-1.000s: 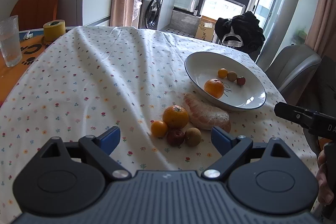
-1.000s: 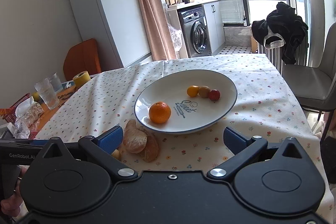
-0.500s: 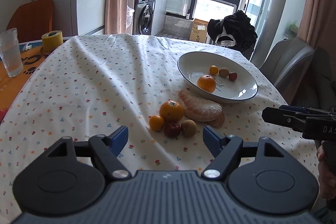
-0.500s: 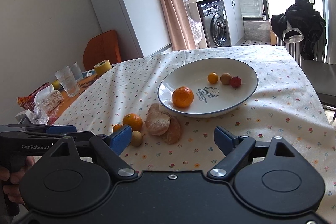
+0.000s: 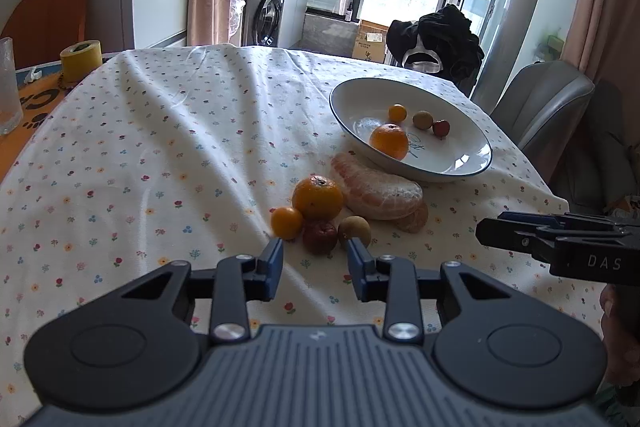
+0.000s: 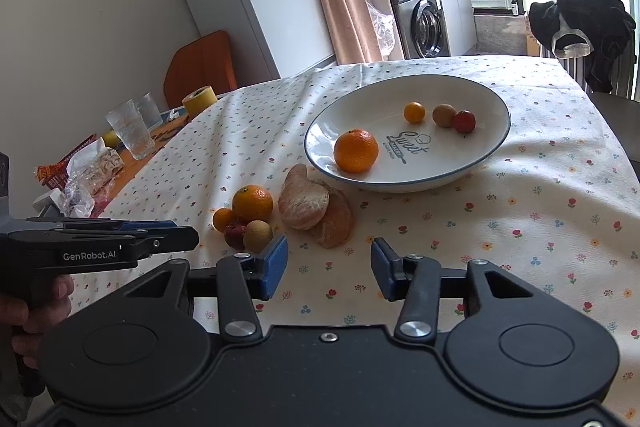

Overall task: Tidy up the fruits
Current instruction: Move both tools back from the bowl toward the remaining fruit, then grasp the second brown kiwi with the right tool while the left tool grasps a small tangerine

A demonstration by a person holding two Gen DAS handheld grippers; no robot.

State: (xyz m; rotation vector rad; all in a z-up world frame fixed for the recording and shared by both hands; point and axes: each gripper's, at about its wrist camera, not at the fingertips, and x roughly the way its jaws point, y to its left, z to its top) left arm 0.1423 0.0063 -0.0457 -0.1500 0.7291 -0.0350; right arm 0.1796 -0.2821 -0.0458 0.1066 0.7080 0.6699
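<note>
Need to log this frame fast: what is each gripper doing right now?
Left gripper: open, empty, just short of the red fruit.
Right gripper: open, empty, above the tablecloth.

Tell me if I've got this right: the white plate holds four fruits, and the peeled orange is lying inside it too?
Not quite. The white plate does hold four fruits, but the peeled orange lies on the tablecloth just outside the rim, beside the loose fruits. The right wrist view shows this clearly.
</note>
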